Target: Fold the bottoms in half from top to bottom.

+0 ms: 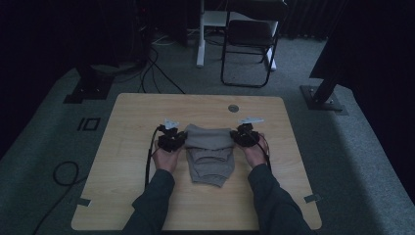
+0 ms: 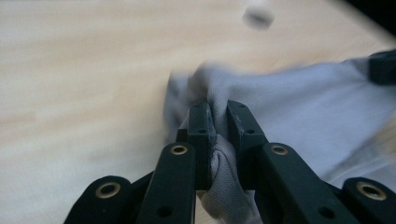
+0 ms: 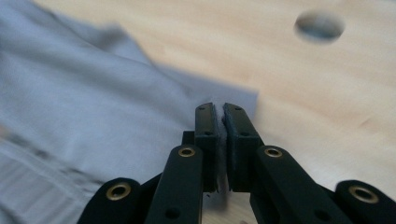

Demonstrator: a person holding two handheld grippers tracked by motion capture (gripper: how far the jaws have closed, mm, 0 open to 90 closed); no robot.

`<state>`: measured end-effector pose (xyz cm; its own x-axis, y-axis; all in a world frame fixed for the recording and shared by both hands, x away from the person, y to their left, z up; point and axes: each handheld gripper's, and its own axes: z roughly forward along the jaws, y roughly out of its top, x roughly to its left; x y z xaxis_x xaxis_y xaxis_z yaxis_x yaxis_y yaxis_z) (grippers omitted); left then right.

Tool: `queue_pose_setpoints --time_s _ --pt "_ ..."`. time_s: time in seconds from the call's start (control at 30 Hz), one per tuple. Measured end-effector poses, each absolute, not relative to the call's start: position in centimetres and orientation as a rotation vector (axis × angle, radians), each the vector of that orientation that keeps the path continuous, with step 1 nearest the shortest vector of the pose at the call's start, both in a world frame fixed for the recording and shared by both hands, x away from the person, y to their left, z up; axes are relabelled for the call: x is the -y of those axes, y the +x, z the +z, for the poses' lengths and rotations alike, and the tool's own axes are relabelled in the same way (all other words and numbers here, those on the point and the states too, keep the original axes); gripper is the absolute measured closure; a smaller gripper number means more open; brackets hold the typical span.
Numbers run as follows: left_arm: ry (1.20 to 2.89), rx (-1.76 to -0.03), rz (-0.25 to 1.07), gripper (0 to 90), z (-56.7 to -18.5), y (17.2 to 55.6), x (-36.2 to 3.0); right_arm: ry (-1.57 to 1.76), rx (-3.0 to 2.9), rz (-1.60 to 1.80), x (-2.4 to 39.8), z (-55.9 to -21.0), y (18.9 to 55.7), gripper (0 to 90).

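Both grippers' jaws pinch the grey garment (image 1: pixel 209 152), soft, creased, folded on the table (image 1: pixel 127 147).

From my seat, the left gripper (image 2: pixel 218 116) view smears the grey garment (image 2: pixel 299 98) beyond its jaws, and a pale blurred spot (image 2: pixel 258 14) on the table (image 2: pixel 79 70) farther off I cannot identify. A dark shape (image 2: pixel 384 66) is cut off at that view's right edge. In the right gripper (image 3: pixel 219 119) view the cloth runs off the left edge, and the round hole (image 3: pixel 320 25) ahead to the right is soft. In the high view, dimness hides both sets of jaws behind the gripper bodies.
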<state>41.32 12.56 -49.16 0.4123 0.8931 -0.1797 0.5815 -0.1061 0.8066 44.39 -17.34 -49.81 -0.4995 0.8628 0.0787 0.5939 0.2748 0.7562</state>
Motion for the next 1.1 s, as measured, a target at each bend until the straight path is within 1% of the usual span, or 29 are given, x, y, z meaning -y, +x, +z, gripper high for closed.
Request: queue_pose_setpoints --time_s 0.1,0.2,0.33,0.4,0.5,0.53,0.57,0.63,0.67,0.83,0.93,1.1 --pt "1.709 -1.221 0.395 81.3 -46.7 40.7 -13.5 1.284 -2.155 1.141 18.1 -47.3 43.5 85.5" --pt "1.659 -1.179 0.377 81.3 -45.2 39.8 -14.1 1.228 -2.128 1.2 18.6 -45.2 42.1 85.3" --pt "1.622 -1.125 0.315 81.1 -44.3 38.1 -14.7 1.168 -2.123 1.276 19.5 -43.6 40.3 85.1" --pt "1.623 -1.1 0.294 80.4 -44.4 37.0 -14.9 1.155 -2.133 1.313 20.0 -43.5 39.2 84.7" --pt "1.644 -1.074 0.225 76.6 -45.4 35.0 -15.2 1.143 -2.169 1.322 20.5 -44.5 37.6 83.6" --pt "1.648 -1.068 0.183 75.5 -46.2 34.2 -15.4 1.137 -2.192 1.326 20.6 -45.1 37.1 82.0" --pt "1.65 -1.046 0.127 72.6 -46.9 33.5 -15.7 1.132 -2.238 1.339 20.7 -46.0 36.5 77.5" --pt "1.651 -1.039 0.096 65.4 -47.9 32.1 -16.2 1.094 -2.303 1.338 20.9 -47.3 35.4 66.8" --pt "1.645 -1.034 0.083 63.5 -48.2 31.6 -16.6 1.082 -2.309 1.338 21.0 -47.8 35.0 63.7" --pt "1.724 -1.059 0.137 56.0 -49.1 30.5 -16.5 1.121 -2.294 1.335 21.5 -48.6 34.6 54.7" --pt "1.791 -1.073 0.149 52.8 -50.2 30.4 -15.6 1.168 -2.321 1.29 20.9 -49.3 34.8 52.5" --pt "1.834 -1.069 0.194 48.7 -51.2 29.8 -14.9 1.232 -2.352 1.265 20.6 -51.7 33.7 50.9"
